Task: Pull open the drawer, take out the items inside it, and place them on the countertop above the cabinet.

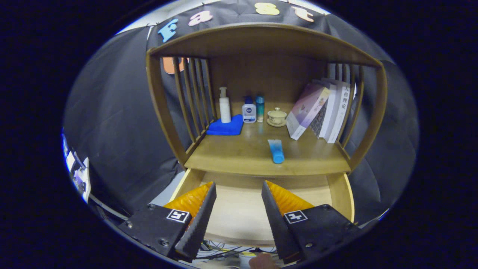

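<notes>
Jaws apart, nothing between them; gripper [239, 194] hangs over the open drawer [239, 213]. Drawer is pulled out toward us, its pale floor bare wherever we can see it between and beside the fingers. The parts under the fingers are hidden, so we cannot rule out something tucked there.

Just beyond the drawer, at 12 o'clock, the counter [239, 157] of the cabinet. A blue tube [276, 151] lies flat on it near the front edge, slightly toward 1 o'clock. We judge it the item taken out.

Farther back: blue cloth [226, 127] at 11 o'clock with a white pump bottle [224, 108] on it, two small bottles [253, 110] and a lidded cup [276, 116] at 12, leaning books [321, 112] at 1 o'clock.

We judge the task at or near its end. Next move calls for checking the drawer's hidden corners.
</notes>
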A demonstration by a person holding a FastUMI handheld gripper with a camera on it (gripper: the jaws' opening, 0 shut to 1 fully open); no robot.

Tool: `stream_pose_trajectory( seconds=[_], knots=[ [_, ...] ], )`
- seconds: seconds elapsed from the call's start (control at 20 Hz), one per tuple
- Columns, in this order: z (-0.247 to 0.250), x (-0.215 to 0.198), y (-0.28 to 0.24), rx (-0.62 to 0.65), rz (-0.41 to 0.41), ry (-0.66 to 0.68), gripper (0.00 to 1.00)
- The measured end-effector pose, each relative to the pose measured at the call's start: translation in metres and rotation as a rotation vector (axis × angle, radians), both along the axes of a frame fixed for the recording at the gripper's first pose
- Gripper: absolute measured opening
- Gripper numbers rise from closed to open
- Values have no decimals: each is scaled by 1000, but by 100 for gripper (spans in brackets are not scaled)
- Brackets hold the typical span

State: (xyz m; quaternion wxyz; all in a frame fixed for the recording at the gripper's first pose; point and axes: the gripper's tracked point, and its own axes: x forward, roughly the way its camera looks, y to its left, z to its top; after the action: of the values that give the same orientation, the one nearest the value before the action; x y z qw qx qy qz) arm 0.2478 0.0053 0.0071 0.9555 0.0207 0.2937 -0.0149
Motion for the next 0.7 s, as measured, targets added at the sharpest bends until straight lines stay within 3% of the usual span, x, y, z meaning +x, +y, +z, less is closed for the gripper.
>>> stream_pose_trajectory(
  seconds=[0.05,0.2,0.45,0.7],
  knots=[
    [1,-9,-3,-5,-4,-35,78],
    [-15,-43,-2,-7,-2,-102,99],
    [-43,-83,-14,5,-36,-197,99],
    [-82,-104,-10,73,0,-301,99]
  ],
)
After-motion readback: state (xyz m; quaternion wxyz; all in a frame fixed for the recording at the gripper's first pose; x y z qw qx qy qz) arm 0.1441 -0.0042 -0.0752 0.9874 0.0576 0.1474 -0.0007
